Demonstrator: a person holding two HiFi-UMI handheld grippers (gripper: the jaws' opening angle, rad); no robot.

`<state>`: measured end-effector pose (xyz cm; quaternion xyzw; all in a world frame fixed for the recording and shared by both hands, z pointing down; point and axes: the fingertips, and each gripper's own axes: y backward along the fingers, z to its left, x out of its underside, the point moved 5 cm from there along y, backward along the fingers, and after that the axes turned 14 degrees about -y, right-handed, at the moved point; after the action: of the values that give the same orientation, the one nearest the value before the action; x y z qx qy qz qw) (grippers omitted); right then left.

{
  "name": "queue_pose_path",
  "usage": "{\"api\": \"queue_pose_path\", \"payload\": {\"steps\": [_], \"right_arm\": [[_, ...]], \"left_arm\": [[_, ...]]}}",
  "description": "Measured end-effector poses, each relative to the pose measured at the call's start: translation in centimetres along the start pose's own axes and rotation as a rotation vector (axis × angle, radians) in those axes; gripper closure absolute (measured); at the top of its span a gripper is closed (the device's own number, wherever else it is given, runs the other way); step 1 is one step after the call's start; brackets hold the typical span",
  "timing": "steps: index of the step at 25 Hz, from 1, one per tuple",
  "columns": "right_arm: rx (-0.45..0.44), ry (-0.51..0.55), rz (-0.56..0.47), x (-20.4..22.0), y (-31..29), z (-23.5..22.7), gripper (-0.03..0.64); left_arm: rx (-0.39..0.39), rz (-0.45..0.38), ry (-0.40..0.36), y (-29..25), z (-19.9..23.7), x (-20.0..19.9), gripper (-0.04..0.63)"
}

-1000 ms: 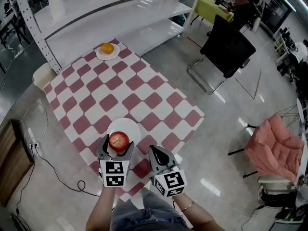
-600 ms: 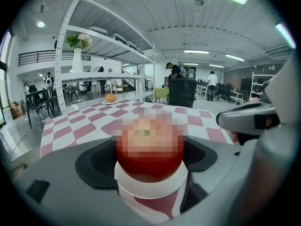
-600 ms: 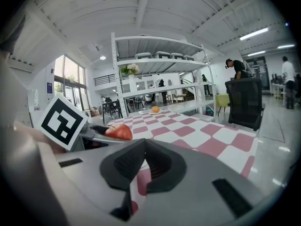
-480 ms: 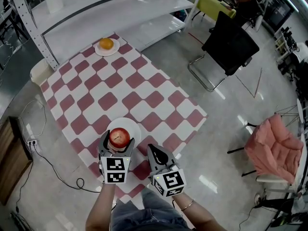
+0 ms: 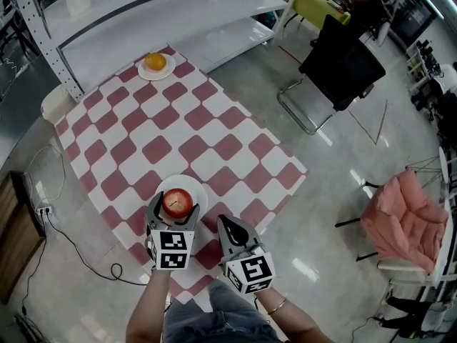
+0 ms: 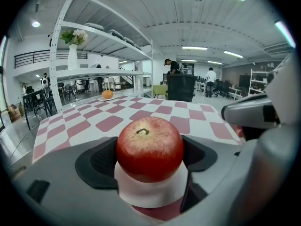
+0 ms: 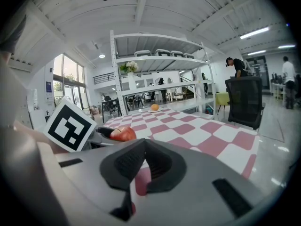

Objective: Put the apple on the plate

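The red-and-white chequered counter (image 5: 186,131) carries a round white plate (image 5: 194,190) close to its near edge. The left gripper (image 5: 173,206) is clamped on the red apple (image 5: 178,202), which is held directly over that plate. The right gripper (image 5: 228,226) is kept closed on nothing, just beside the plate at the near edge.

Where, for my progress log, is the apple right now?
In the head view, the apple is between the left gripper's jaws, over the white plate at the table's near edge.
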<state>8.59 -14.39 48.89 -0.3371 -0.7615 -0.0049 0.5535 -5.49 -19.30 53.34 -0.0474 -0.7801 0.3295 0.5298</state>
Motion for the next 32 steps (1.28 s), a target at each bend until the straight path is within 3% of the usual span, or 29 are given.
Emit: {"api": "queue_pose_path", "payload": {"steps": [32], "right_arm": [[0.004,-0.020,0.009,0.1,-0.3,-0.7,0.606]], "left_arm": [[0.007,-0.026,-0.042,-1.5,-0.7,-0.4,0.186]]}}
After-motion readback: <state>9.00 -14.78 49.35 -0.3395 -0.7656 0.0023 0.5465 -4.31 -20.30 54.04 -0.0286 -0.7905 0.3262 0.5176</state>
